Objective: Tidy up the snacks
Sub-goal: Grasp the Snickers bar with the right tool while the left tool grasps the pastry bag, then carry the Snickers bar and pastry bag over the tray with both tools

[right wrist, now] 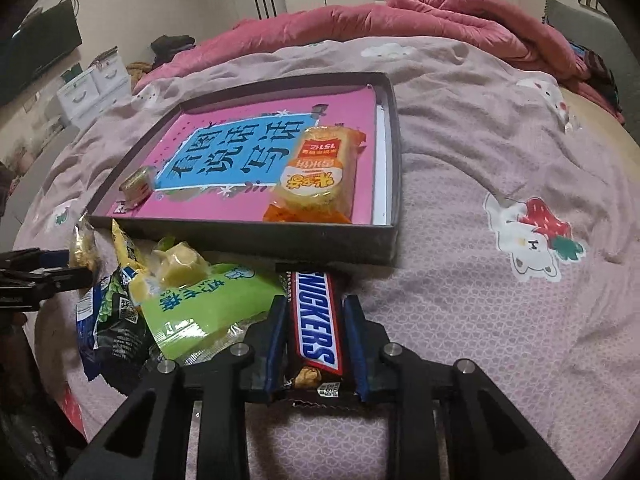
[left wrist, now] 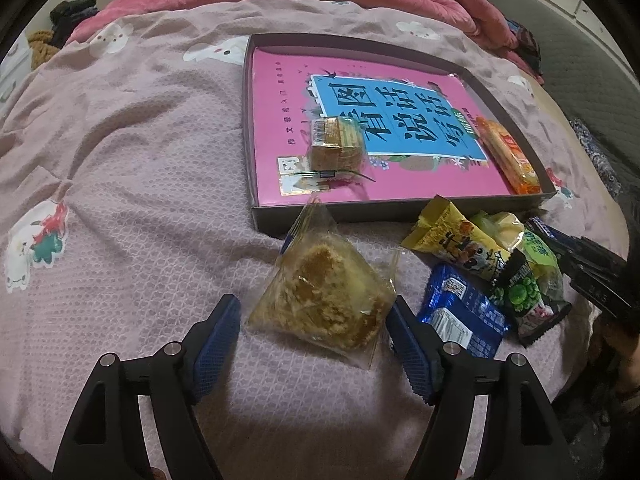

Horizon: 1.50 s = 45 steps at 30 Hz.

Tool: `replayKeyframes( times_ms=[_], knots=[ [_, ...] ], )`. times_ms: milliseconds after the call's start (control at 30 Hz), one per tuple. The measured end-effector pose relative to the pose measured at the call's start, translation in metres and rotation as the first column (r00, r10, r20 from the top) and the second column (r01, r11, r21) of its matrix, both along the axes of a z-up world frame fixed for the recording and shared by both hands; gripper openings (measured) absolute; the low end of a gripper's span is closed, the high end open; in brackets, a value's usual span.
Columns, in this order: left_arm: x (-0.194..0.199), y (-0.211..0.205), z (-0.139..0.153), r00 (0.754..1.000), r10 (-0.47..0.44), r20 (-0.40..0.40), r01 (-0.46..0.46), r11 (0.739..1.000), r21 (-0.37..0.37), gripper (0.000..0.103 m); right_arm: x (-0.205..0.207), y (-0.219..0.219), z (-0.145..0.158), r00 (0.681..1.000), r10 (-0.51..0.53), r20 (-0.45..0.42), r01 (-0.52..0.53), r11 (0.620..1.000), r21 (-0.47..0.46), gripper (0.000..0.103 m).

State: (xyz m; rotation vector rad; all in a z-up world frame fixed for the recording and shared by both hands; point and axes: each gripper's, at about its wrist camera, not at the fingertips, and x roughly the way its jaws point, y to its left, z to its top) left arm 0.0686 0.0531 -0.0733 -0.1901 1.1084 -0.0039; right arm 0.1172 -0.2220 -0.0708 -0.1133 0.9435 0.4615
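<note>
Overall setting: a bed (left wrist: 120,200) covered with a mauve quilted blanket printed with cartoon animals; a rumpled pink duvet (right wrist: 440,12) lies at the far end.
Tray: a shallow dark box tray (right wrist: 320,246) sits on the blanket, its floor lined with a pink book (left wrist: 276,92) bearing a blue title panel.
Inside the tray: a small gold-wrapped cake (left wrist: 334,144) near one side, and an orange rice cracker pack (right wrist: 320,176) along the opposite side.
Loose pile: just outside the tray's near wall lie a yellow packet (left wrist: 452,236), a blue packet (left wrist: 464,312), a dark green pea packet (left wrist: 524,300) and a light green pouch (right wrist: 208,308), overlapping one another.
Left gripper (left wrist: 316,332): fingers spread wide either side of a clear-wrapped floss pastry (left wrist: 324,296) lying on the blanket; the right pad is at the wrapper's edge, the left pad stands apart.
Right gripper (right wrist: 314,328): fingers narrow, pressed on a Snickers bar (right wrist: 316,320) that points toward the tray wall, beside the light green pouch.
</note>
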Motion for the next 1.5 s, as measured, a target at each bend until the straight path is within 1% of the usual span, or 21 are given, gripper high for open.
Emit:
replayKeyframes(
  times_ms=[167, 200, 367, 400, 533, 767, 833, 1200, 1500],
  knots=[
    [0.001, 0.000, -0.002, 1.000, 0.006, 0.025, -0.005, 1.000, -0.012, 0.076, -0.009, -0.008, 0.008, 1.000, -0.015, 0.004, 0.015, 0.999, 0.029, 0.029],
    [0.001, 0.000, -0.002, 1.000, 0.008, 0.027, -0.008, 1.000, -0.015, 0.072, -0.011, -0.008, 0.010, 1.000, -0.016, 0.007, 0.016, 0.999, 0.034, 0.029],
    [0.001, 0.002, -0.001, 0.999, 0.016, 0.034, -0.015, 1.000, -0.026, 0.067, -0.017, -0.007, 0.019, 0.999, -0.014, 0.032, 0.013, 0.999, 0.043, 0.029],
    [0.000, 0.002, -0.001, 0.999, 0.018, 0.036, -0.017, 1.000, -0.026, 0.064, -0.018, -0.006, 0.020, 0.999, -0.013, 0.037, 0.011, 0.999, 0.042, 0.029],
    [-0.002, 0.004, 0.001, 0.999, 0.020, 0.042, -0.019, 0.999, -0.031, 0.061, -0.022, -0.004, 0.027, 0.998, -0.006, 0.069, 0.003, 0.999, 0.048, 0.029],
    [-0.011, 0.009, 0.013, 0.997, 0.038, 0.061, -0.034, 0.998, -0.058, 0.059, -0.028, -0.003, 0.039, 0.993, -0.001, 0.114, -0.007, 0.998, 0.070, 0.029],
    [-0.013, 0.010, 0.018, 0.997, 0.041, 0.072, -0.037, 0.998, -0.058, 0.059, -0.028, -0.003, 0.042, 0.993, 0.002, 0.122, -0.013, 0.996, 0.085, 0.029],
    [-0.019, 0.007, 0.045, 0.991, 0.040, 0.130, -0.033, 0.998, -0.057, 0.059, -0.033, 0.004, 0.052, 0.985, 0.031, 0.171, -0.047, 0.994, 0.094, 0.029],
    [-0.018, 0.003, 0.052, 0.989, 0.037, 0.144, -0.029, 0.998, -0.057, 0.059, -0.032, 0.014, 0.058, 0.978, 0.055, 0.202, -0.074, 0.993, 0.088, 0.029]
  ],
)
